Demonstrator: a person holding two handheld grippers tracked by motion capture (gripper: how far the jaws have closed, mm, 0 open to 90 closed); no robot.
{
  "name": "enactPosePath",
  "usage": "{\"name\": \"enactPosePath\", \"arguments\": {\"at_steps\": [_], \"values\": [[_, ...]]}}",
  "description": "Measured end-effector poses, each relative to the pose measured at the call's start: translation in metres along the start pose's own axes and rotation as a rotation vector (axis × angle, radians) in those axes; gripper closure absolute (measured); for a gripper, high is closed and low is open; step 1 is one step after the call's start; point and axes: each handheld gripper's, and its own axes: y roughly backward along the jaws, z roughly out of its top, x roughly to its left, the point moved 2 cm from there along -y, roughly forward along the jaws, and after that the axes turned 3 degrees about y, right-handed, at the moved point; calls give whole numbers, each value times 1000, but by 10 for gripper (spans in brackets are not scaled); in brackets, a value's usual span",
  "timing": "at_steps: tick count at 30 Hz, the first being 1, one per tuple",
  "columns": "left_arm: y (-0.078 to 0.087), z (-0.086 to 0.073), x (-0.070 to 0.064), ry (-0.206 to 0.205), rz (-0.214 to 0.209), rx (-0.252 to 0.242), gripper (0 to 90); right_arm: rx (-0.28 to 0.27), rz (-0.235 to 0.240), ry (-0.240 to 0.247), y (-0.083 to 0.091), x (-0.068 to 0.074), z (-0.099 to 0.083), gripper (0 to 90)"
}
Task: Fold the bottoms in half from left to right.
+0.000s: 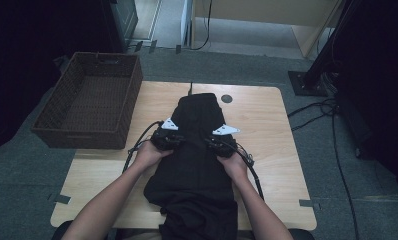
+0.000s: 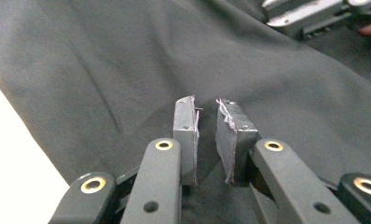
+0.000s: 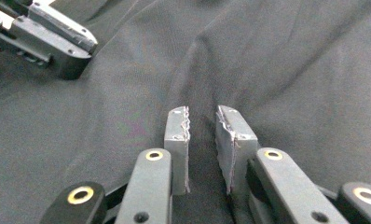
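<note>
A black garment lies stretched along the middle of the worktop, its far end near the back edge and its near end spilling over the front edge towards the person. It looks laid out lengthwise so both sides can be reached at once, which suits folding or smoothing.

The left tool sits on the left edge of the cloth and the right tool on the right edge, level with each other at about mid-length. That mirrored placement reads as a way to lift or fold both sides evenly.

In the left gripper view the left tool's pads stand a narrow gap apart, with dark cloth running up between them. They appear to pinch a ridge of the garment, though I cannot tell how firmly. The right gripper view shows the same: pads close together astride a raised crease of fabric, seemingly nipping it.

A brown woven basket waits at the left, partly over the worktop's corner, probably where the folded garment is meant to go.
</note>
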Motion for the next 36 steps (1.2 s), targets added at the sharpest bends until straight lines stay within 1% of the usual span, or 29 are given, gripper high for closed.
{"name": "enactPosePath", "arguments": {"at_steps": [3, 7, 12, 17, 19, 21, 23, 26, 28, 29, 31, 33, 36], "values": [[6, -7, -6, 10, -17, 7, 783, 0, 17, 5, 4, 5, -3, 749], [12, -16, -14, 35, -38, -3, 782, 1, 36, 28, 11, 14, -9, 748], [17, -22, -24, 15, -43, 19, 770, 4, 57, 35, 19, 22, -15, 741], [20, -29, -29, 21, -51, -4, 761, -1, 66, 33, 24, 26, -20, 739], [20, -28, -28, 27, -60, -1, 760, 0, 72, 23, 24, 26, -19, 731], [20, -28, -27, 25, -66, -6, 740, -1, 78, 12, 24, 25, -19, 717], [21, -26, -25, 19, -63, 0, 709, 7, 91, 19, 24, 24, -18, 688], [25, -21, -22, 40, -59, -27, 676, 18, 101, 8, 24, 21, -14, 649], [28, -16, -17, 59, -53, -47, 640, 9, 98, 2, 25, 17, -10, 621], [28, -14, -15, 72, -52, -49, 613, 8, 100, -4, 25, 16, -8, 607], [29, -10, -10, 80, -49, -52, 586, -2, 92, -1, 26, 12, -4, 589], [29, -8, -5, 83, -50, -56, 583, -1, 86, -9, 25, 8, -2, 567], [29, -4, 5, 76, -37, -49, 562, -1, 83, -24, 25, 0, 1, 537]]}}
